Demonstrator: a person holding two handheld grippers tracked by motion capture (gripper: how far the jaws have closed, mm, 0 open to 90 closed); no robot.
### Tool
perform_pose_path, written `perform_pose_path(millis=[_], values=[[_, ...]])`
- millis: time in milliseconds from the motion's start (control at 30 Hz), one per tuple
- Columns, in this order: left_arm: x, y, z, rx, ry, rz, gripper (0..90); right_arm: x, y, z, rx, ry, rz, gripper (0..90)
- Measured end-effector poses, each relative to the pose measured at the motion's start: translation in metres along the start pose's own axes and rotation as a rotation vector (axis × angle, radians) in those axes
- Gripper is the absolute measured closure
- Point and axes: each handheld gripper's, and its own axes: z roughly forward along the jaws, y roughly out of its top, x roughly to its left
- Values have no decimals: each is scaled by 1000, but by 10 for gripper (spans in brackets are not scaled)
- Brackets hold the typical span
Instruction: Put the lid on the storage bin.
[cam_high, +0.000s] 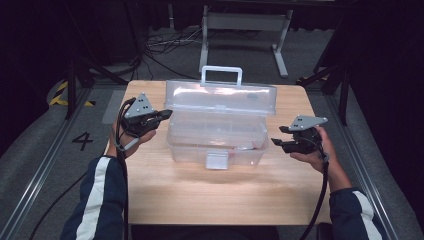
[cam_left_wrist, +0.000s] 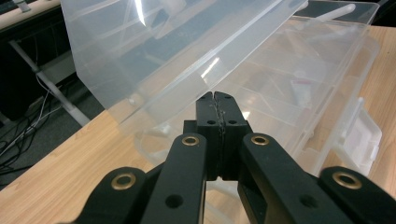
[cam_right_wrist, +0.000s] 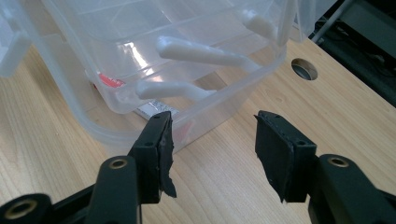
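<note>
So the clear plastic toolbox (cam_high: 217, 135) sits mid-worktop (cam_high: 210, 195), a bit toward the far edge. Its lid (cam_high: 220, 97) is tipped up and back, handle (cam_high: 221, 75) at the top, and the front latch (cam_high: 217, 160) hangs down loose. There's something with red on it in the bottom near the right end, can't make out what.

The left gripper (cam_high: 162, 116) is right at the box's left end with its fingers pressed together on nothing, tips just under the lid's edge in the left gripper view. The right gripper (cam_high: 280, 142) hangs just off the right end, fingers spread wide and empty, low over the wood.

Looks to me like the lid is what's being worked. My tip: those pinched fingers are fine as a pusher, so nudge the lid rim slowly and let the hinge do the swing. The box looks light and will probably skate, so brace the right wall with the open gripper first. Keep clear of the dangling latch.
</note>
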Motion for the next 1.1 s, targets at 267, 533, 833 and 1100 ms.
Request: perform_pose_path(millis=[267, 533, 833, 1100], values=[[-8, -8, 3, 14, 2, 7, 899, 2, -3, 1, 12, 1, -1, 446], [-12, -14, 2, 32, -5, 10, 899, 3, -5, -1, 16, -2, 9, 391], [-17, -21, 2, 52, -6, 17, 900, 4, -6, 0, 16, -7, 23, 339], [-19, -27, 1, 55, -9, 12, 899, 5, -8, -1, 11, -8, 30, 323]])
